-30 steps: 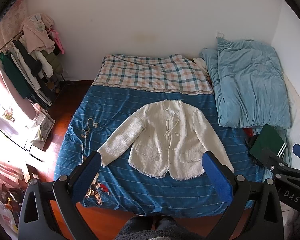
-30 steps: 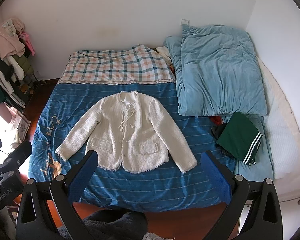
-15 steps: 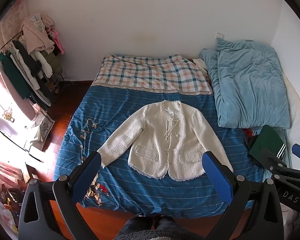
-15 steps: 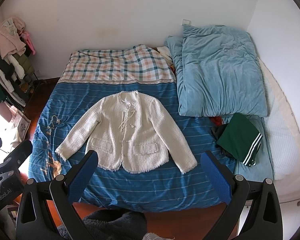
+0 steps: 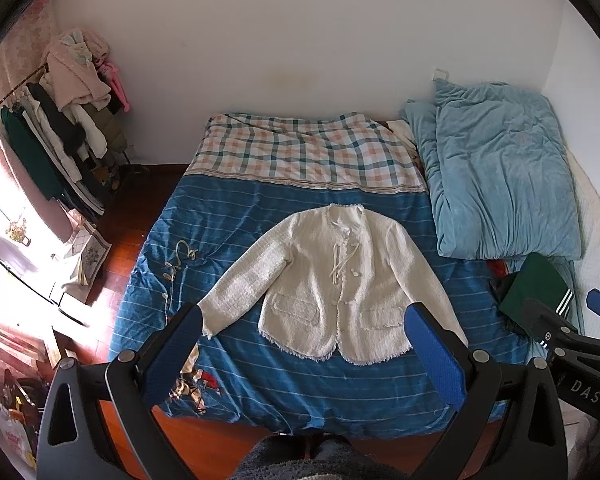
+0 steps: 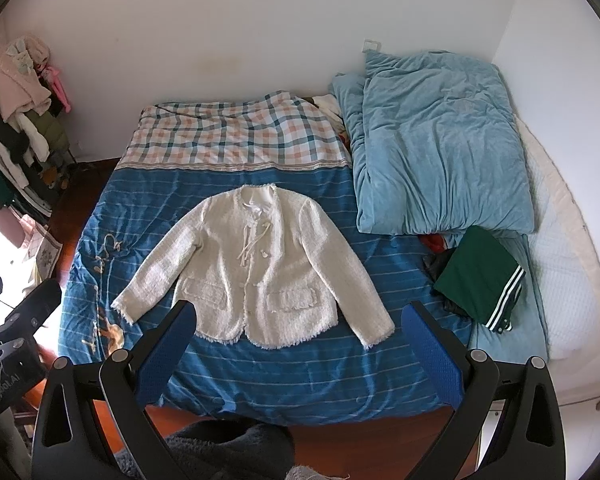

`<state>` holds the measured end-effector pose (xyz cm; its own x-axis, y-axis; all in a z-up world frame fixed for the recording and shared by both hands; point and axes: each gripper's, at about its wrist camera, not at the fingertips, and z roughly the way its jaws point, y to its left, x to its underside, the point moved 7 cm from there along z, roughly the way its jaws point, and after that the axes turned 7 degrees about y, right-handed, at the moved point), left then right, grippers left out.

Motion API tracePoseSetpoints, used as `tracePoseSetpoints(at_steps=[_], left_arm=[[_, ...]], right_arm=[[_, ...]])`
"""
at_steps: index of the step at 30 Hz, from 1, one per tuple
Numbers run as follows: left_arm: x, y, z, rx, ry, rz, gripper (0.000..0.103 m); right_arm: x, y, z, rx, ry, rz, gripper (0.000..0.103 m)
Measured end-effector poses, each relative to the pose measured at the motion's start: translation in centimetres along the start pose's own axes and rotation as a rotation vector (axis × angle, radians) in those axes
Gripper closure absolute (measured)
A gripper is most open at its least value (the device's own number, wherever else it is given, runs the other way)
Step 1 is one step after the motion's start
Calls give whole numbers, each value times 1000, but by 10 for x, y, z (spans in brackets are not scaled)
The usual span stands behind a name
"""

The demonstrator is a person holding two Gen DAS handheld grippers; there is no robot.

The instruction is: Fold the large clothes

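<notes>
Meanwhile, nothing is changing from a second ago: the left gripper point(image 5: 304, 350) and right gripper point(image 6: 300, 342) are hovering wide open and empty, low in frame, while the cream jacket point(image 6: 256, 268) is lying spread mid-frame on the blue bedspread point(image 6: 300, 376), folding not yet begun.

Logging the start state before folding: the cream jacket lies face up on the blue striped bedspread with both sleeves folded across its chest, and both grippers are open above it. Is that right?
Not quite. The jacket lies face up on the bedspread, but its sleeves are spread out to the sides, not folded across the chest; the right wrist view shows this. The left gripper and right gripper are open.
</notes>
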<state>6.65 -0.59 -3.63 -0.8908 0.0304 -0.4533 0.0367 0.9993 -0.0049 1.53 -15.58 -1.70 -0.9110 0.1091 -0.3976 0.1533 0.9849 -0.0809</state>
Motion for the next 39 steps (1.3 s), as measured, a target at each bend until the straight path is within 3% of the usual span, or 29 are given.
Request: tracePoseSetpoints(at_steps=[39], left_arm=[[-6,1,-6,12,-12,11,0]], right_arm=[[-11,-4,-12,4,-12,7,0]])
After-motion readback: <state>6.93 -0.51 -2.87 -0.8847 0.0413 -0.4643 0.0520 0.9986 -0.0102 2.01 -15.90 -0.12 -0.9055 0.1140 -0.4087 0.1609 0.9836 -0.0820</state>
